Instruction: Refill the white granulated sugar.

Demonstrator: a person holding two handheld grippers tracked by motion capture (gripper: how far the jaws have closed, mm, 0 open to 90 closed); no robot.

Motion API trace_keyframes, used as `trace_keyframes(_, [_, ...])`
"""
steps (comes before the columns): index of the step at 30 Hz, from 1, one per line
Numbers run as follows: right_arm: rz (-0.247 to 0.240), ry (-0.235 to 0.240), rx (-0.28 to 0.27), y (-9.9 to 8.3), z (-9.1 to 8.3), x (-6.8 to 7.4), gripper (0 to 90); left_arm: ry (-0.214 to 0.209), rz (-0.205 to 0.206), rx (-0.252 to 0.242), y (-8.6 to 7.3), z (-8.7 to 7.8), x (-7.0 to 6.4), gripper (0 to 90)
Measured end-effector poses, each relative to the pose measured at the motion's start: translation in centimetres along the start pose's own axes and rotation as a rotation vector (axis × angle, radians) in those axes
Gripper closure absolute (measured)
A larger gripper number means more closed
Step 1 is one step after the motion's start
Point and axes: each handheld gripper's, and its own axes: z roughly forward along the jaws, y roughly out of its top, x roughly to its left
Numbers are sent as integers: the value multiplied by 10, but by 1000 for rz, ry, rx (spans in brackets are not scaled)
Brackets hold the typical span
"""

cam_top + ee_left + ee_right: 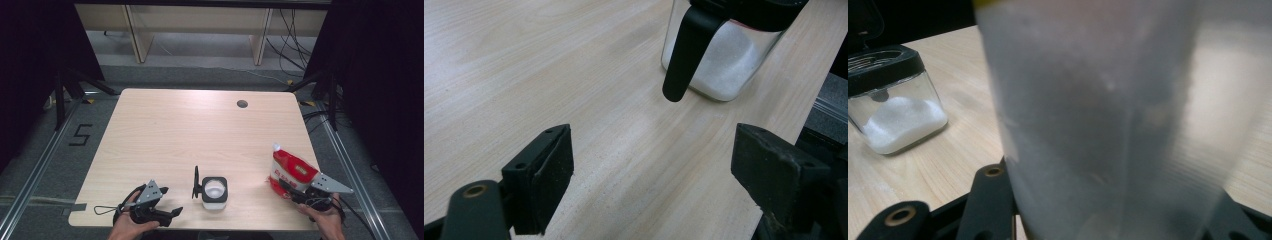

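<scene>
A clear square jar (215, 192) with a black rim holds white powder near the table's front edge; its black lid (196, 183) stands flipped up on its left side. In the left gripper view the jar (724, 60) sits ahead of the wide-apart jaws, lid (686, 55) hanging down. My left gripper (172, 214) lies open on the table, left of the jar. At front right, my right gripper (290, 189) is shut on a red and white bag (290, 171). The bag (1118, 120) looms pale and blurred in the right gripper view, with the jar (895, 100) at left.
The light wooden table (200, 130) has a round cable hole (242, 104) at the back right. Black tripod legs (62, 95) stand on the floor at both sides, and wooden furniture legs (137, 35) stand beyond the far edge.
</scene>
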Motion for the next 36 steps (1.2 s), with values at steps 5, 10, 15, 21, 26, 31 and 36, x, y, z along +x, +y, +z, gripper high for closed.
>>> trace_keyframes(5, [-1, -16, 8, -1, -2, -1, 540, 7, -17, 8, -1, 0, -1, 167])
trace_keyframes(10, [-6, -26, -30, -2, -3, -2, 507, 0, 1, 0, 0, 0, 0, 167])
trace_keyframes(15, [27, -19, -16, -1, -9, 4, 477, -2, -3, -3, 0, 0, 0, 167])
trace_keyframes(21, [-38, -67, -38, 1, -14, 7, 356, 7, -15, 8, -1, 0, -1, 167])
trace_keyframes(26, [-19, -102, -29, 2, -21, 13, 315, -2, -23, -13, -1, 1, -1, 167])
trace_keyframes(31, [-1, -161, -6, 2, -31, 18, 271, -3, -3, -4, 0, 0, 0, 167])
trace_keyframes(36, [50, -189, 33, -1, -42, 25, 254, 1, -13, -10, 0, 0, 0, 167])
